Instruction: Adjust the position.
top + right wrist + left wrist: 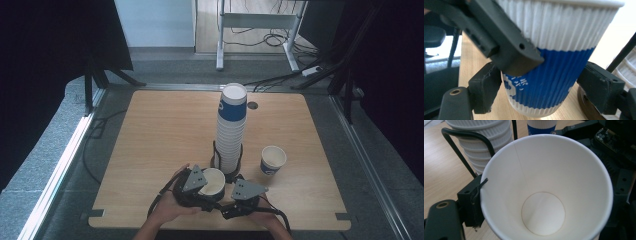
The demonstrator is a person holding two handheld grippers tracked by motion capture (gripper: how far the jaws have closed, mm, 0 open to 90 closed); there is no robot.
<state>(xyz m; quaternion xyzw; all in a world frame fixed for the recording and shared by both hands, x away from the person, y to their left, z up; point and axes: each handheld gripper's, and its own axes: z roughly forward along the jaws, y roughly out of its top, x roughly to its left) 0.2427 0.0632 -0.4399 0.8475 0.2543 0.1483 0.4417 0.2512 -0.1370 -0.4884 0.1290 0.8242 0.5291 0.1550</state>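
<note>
Beside the cup stack [231,127], left gripper [202,182] clamps the paper cup [213,181]; right gripper [239,192] brackets it, jaws apart — squeeze unevenly and it buckles.

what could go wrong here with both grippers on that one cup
Squeezing from both sides may crush the paper cup: the left gripper pinches its rim while the right gripper brackets its blue body. A tug could also knock the tall cup stack right behind it, which rises well above its wire holder. The loose cup nearby might tip too.
</note>
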